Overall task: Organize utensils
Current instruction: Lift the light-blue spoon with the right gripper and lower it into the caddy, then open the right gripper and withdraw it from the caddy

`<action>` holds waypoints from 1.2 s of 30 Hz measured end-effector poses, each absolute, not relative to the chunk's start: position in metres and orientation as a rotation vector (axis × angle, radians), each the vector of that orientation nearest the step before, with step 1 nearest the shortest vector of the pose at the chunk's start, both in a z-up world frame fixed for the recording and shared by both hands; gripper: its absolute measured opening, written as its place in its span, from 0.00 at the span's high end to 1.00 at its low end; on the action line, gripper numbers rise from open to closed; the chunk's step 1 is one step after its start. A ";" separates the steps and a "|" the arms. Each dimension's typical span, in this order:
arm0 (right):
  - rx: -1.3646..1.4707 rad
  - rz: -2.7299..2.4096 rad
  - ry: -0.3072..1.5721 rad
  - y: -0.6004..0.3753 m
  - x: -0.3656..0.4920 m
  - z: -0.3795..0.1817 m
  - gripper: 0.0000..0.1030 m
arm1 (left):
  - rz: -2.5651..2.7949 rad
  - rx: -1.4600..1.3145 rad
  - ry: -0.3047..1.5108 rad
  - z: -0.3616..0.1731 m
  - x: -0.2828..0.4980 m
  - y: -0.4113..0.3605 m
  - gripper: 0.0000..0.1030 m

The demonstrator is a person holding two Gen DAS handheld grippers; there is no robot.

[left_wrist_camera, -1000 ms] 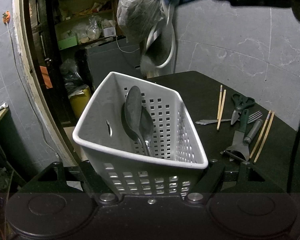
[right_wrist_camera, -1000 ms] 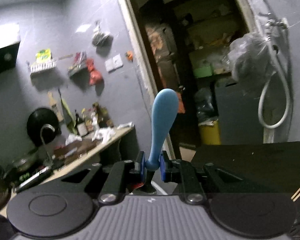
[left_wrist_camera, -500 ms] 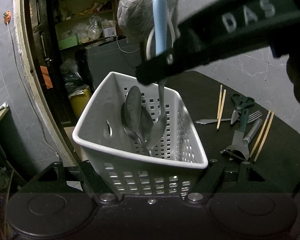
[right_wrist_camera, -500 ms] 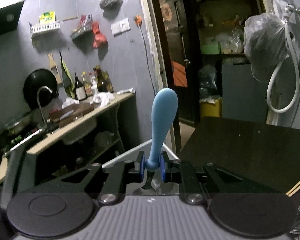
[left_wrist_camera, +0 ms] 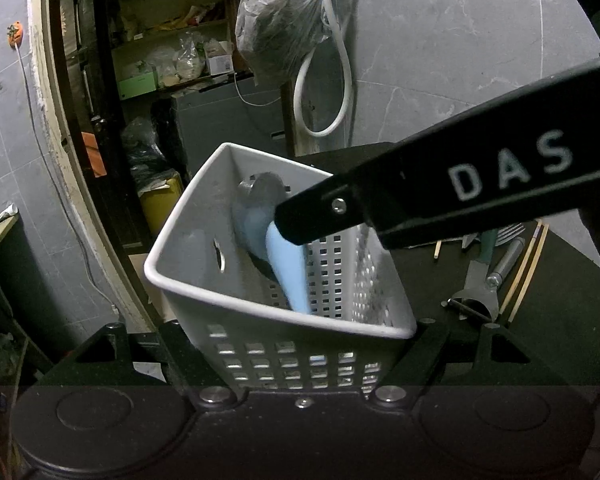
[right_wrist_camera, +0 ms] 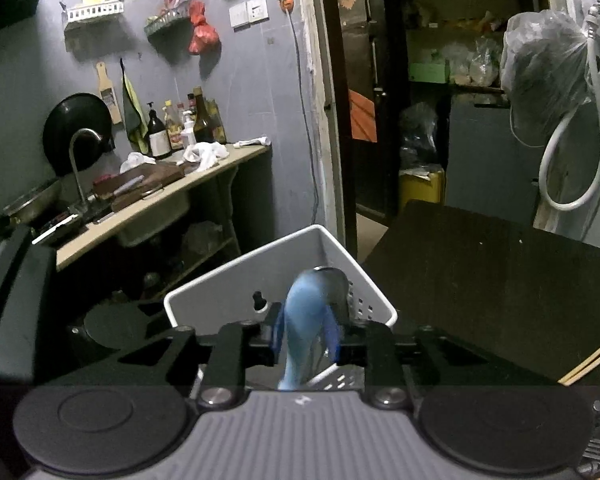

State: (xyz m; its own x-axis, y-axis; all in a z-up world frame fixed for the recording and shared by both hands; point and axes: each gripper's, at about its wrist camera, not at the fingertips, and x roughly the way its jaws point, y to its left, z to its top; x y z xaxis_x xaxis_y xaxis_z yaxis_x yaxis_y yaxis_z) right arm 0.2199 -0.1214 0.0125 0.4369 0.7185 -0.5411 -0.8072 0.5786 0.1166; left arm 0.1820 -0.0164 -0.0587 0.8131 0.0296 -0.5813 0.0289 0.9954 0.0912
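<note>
My left gripper (left_wrist_camera: 304,328) is shut on the white perforated basket (left_wrist_camera: 260,304), held by its near wall and tilted. Metal spoons (left_wrist_camera: 260,188) lean inside it. My right gripper (right_wrist_camera: 306,334) hangs just over the basket (right_wrist_camera: 236,276), and its black finger (left_wrist_camera: 340,208) crosses the left wrist view. Its jaws are opening. The blue-handled spoon (right_wrist_camera: 304,312) is blurred between the blue pads, which no longer press on it. Its handle (left_wrist_camera: 288,268) leans inside the basket against the metal spoons.
On the black table to the right of the basket lie a peeler (left_wrist_camera: 476,292), a fork (left_wrist_camera: 510,234) and chopsticks (left_wrist_camera: 528,264). A bagged object and a white hose (left_wrist_camera: 324,92) hang on the wall behind. A kitchen counter (right_wrist_camera: 160,196) stands at far left.
The right gripper came down over the basket with the blue-handled spoon. Its pads have spread, and the spoon has dropped lower into the basket. The left gripper and basket stayed put.
</note>
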 end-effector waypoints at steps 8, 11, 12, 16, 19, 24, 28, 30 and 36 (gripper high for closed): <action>-0.138 0.948 0.538 -0.132 0.216 0.020 0.21 | 0.003 0.098 0.620 -0.058 0.181 -0.016 0.24; -0.102 0.910 0.504 -0.145 0.217 0.025 0.10 | 0.004 0.097 0.620 -0.058 0.181 -0.016 0.24; -0.089 0.894 0.500 -0.150 0.219 0.026 0.08 | 0.004 0.097 0.620 -0.059 0.181 -0.017 0.24; -0.035 0.786 0.497 -0.177 0.225 0.025 0.00 | 0.004 0.098 0.620 -0.059 0.181 -0.017 0.24; -0.019 0.693 0.528 -0.199 0.235 0.015 0.00 | 0.004 0.100 0.620 -0.059 0.181 -0.017 0.24; -0.018 0.497 0.633 -0.229 0.244 -0.016 0.00 | 0.004 0.101 0.620 -0.059 0.181 -0.017 0.24; -0.055 0.359 0.734 -0.245 0.250 -0.045 0.00 | 0.004 0.103 0.621 -0.059 0.181 -0.017 0.24; -0.049 0.313 0.785 -0.252 0.253 -0.058 0.00 | 0.005 0.103 0.622 -0.060 0.181 -0.017 0.24; 0.050 0.251 0.863 -0.274 0.266 -0.084 0.00 | 0.006 0.105 0.623 -0.060 0.180 -0.017 0.24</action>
